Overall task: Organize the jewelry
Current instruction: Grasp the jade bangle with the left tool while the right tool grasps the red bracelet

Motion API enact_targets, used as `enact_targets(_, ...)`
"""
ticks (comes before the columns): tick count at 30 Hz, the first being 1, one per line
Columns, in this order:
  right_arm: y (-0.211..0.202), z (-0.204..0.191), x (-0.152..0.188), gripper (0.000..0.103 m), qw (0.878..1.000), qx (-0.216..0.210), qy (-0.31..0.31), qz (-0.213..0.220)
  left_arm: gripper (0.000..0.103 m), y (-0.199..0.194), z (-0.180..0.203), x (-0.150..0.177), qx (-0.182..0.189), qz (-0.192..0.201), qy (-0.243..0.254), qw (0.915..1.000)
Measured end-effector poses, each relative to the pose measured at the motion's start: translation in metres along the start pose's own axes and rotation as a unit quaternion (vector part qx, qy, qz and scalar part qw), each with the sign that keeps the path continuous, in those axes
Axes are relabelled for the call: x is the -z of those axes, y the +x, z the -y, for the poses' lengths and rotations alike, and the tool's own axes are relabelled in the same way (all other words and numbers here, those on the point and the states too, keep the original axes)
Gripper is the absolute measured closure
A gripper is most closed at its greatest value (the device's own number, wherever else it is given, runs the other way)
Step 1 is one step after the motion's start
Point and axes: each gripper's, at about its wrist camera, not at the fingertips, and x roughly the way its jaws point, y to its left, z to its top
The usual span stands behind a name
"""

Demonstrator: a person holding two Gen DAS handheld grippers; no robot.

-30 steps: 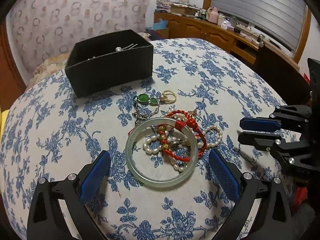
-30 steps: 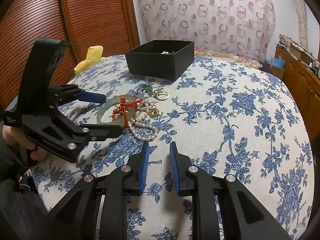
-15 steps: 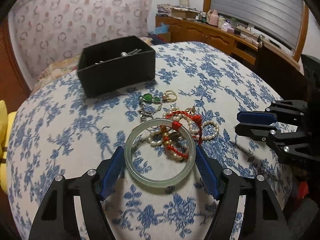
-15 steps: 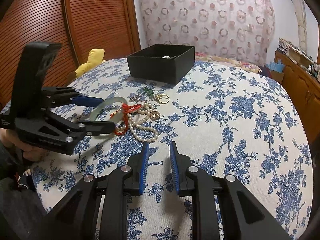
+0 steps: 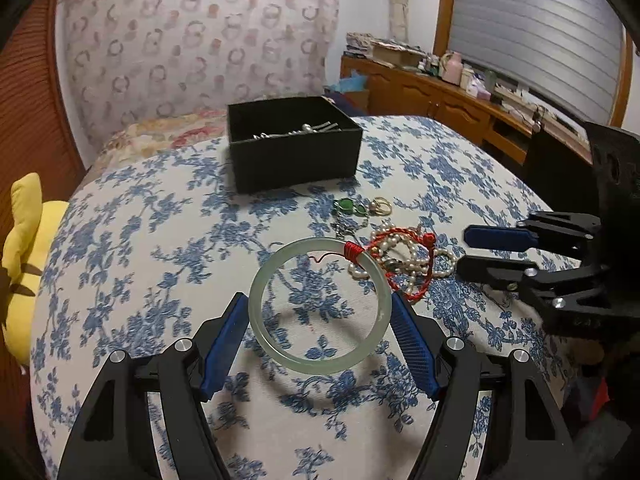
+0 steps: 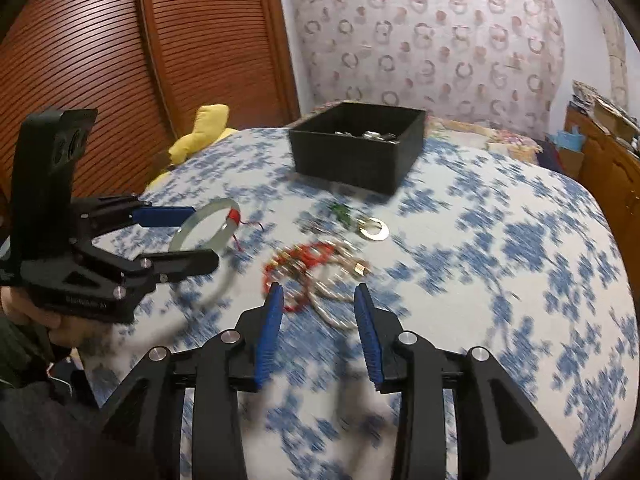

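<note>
My left gripper point(image 5: 320, 316) is shut on a pale green jade bangle point(image 5: 276, 336) with a red thread wrap, held above the cloth; it also shows in the right wrist view point(image 6: 208, 220). A pile of pearl strand and red cord bracelet point(image 5: 404, 256) lies on the cloth to the right, with a green pendant point(image 5: 349, 207) and gold ring point(image 5: 380, 206) beyond. The black jewelry box point(image 5: 296, 160) stands further back with metal pieces inside. My right gripper point(image 6: 318, 312) is open, just short of the pile point(image 6: 316, 268).
The floral cloth point(image 5: 160, 248) covers a rounded table. A yellow soft toy point(image 5: 24, 240) lies off the left edge. A wooden cabinet point(image 5: 440, 96) with clutter runs along the far right wall. Wooden slatted doors point(image 6: 120, 60) stand behind.
My left gripper closed on the jade bangle and lifted it off the pile, pulling left and up. My right gripper opened and moved toward the pile.
</note>
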Motion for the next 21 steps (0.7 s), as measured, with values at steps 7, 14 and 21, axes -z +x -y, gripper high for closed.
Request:
enact_targets(7,0.026,-0.005,-0.013,0.079,0.999,0.022,-0.01,-0.029,0.034,-0.014,-0.01,-0.001,-0.009,0.021,-0.013,0.9997)
enact_targets(14,0.008,0.001,-0.022,0.096,1.0,0.019,-0.012,0.002,0.034,-0.022,-0.016,-0.008,-0.025,0.038,-0.022,0.9987)
enact_targets(21,-0.017,0.007,-0.049,0.096,0.998,0.03,-0.024,0.043,0.034,-0.029,-0.017,-0.029,-0.042,0.062,-0.019,0.997)
